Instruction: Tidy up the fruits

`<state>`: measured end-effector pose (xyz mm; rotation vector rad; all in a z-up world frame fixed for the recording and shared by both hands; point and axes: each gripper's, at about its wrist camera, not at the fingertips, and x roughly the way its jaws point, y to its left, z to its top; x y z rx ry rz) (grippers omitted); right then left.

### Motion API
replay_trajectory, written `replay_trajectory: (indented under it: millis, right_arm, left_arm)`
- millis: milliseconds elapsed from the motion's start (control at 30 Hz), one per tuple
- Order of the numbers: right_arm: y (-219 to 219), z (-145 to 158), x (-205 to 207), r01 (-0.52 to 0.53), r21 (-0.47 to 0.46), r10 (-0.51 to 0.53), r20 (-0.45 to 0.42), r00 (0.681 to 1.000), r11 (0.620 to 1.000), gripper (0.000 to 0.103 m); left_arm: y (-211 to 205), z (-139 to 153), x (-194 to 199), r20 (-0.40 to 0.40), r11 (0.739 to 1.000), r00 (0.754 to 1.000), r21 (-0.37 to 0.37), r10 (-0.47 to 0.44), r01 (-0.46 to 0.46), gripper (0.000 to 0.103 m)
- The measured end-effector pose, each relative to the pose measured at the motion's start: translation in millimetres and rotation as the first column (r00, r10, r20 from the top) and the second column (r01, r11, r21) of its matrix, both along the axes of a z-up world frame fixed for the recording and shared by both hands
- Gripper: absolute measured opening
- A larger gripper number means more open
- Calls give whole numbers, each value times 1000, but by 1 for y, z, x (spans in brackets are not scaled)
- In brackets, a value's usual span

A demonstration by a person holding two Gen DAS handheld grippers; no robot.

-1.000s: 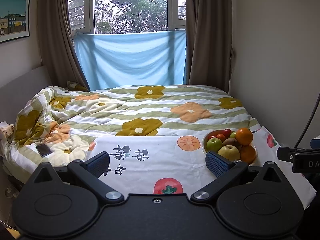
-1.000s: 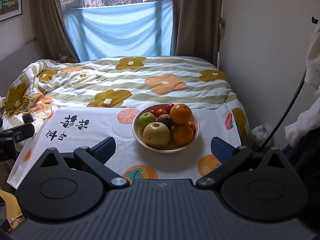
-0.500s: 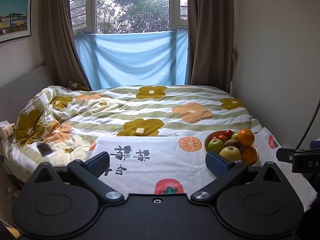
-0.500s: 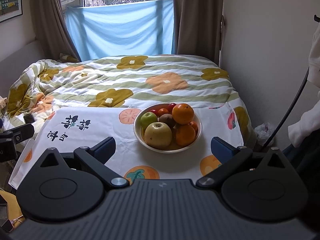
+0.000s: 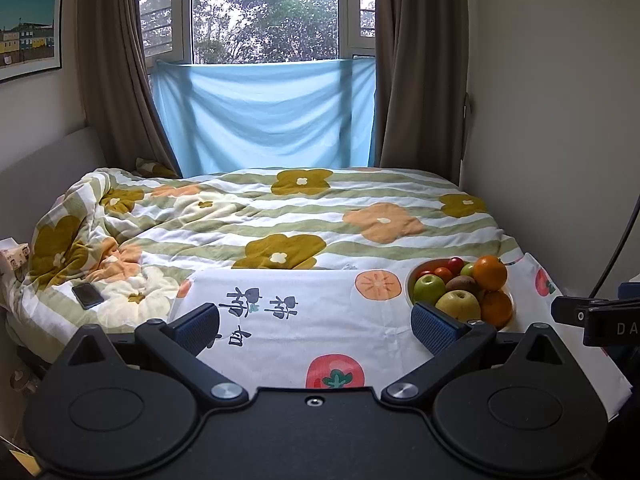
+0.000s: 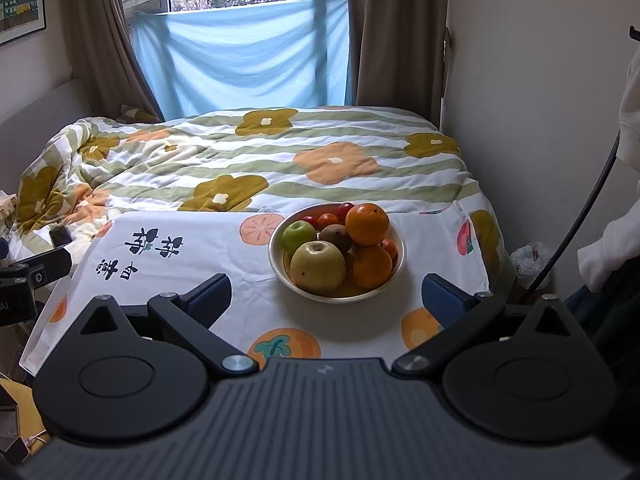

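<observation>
A metal bowl [image 6: 280, 268] full of fruit sits on a white fruit-print cloth [image 6: 168, 276] at the foot of the bed. It holds a yellow apple [image 6: 317, 267], a green apple [image 6: 299, 235], a kiwi [image 6: 335, 236], two oranges [image 6: 367, 224], and small red fruits [image 6: 328, 219]. My right gripper [image 6: 326, 294] is open and empty, just short of the bowl. My left gripper [image 5: 316, 326] is open and empty over the cloth [image 5: 304, 320], with the bowl [image 5: 409, 285] beyond its right finger.
A flowered quilt [image 5: 280, 216] covers the bed behind the cloth. A phone [image 5: 87, 295] lies on the quilt at the left. A wall runs along the right side. A blue sheet [image 5: 264, 116] hangs under the window. The other gripper shows at each view's edge.
Both grippers have eased slightly back and up. The bowl sits a little farther off in both views. The jaws stay open.
</observation>
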<state>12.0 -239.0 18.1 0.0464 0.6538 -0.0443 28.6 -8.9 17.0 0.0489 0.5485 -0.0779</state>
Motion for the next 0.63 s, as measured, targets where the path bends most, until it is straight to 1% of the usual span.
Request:
replay_trajectory:
  millis: [300, 467, 633]
  right_arm:
    - [0, -2, -2, 0, 1, 0, -9, 1000, 1000, 103]
    - [0, -3, -3, 0, 3, 0, -9, 1000, 1000, 103]
    - [0, -5, -1, -3, 8, 3, -19, 1000, 1000, 103]
  left_arm:
    - [2, 4, -2, 7, 1000, 1000, -27, 13, -12, 103]
    - [0, 1, -1, 3, 999, 999, 12, 40, -40, 103]
    - [0, -4, 0, -5, 999, 1000, 21, 29, -29, 103]
